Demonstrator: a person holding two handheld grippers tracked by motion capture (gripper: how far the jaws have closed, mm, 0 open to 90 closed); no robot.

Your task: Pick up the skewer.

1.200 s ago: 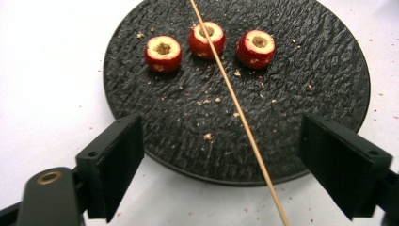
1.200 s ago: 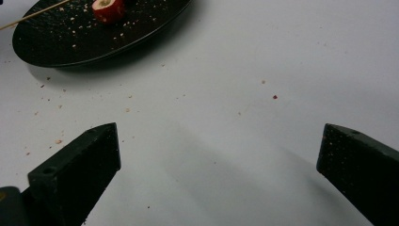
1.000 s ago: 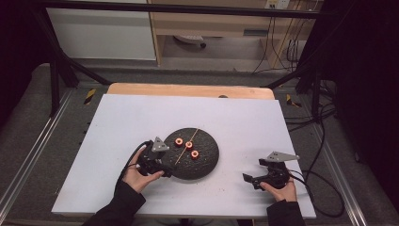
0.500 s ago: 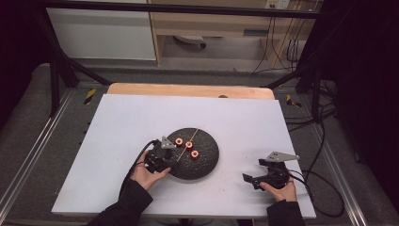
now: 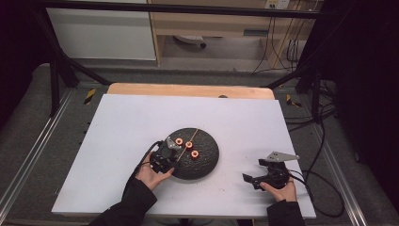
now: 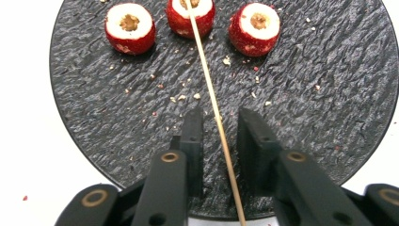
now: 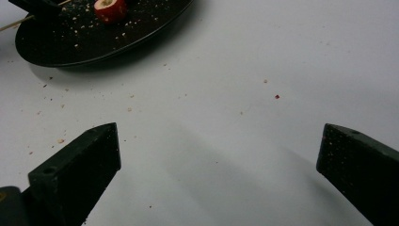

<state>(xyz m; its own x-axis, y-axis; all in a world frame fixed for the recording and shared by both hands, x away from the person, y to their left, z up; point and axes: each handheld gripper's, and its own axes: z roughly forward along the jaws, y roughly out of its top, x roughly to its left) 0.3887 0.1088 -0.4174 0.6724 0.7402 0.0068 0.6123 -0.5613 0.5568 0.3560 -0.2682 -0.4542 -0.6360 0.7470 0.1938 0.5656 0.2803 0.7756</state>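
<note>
A round black slate plate sits mid-table and carries three cored red fruits. A thin wooden skewer lies across the plate, its far end passing over the middle fruit; the other fruits flank it. My left gripper hovers low over the plate's near-left part, jaws narrowly open and straddling the skewer without pinching it. My right gripper rests on the white table to the right of the plate, jaws wide open with nothing between them.
The white tabletop carries scattered crumbs near the plate. One fruit and the skewer's end appear far off in the right gripper view. Cables trail off the table's right edge.
My left gripper has moved right and forward from the plate's left rim onto the plate, over the skewer. The right gripper has stayed where it was.
</note>
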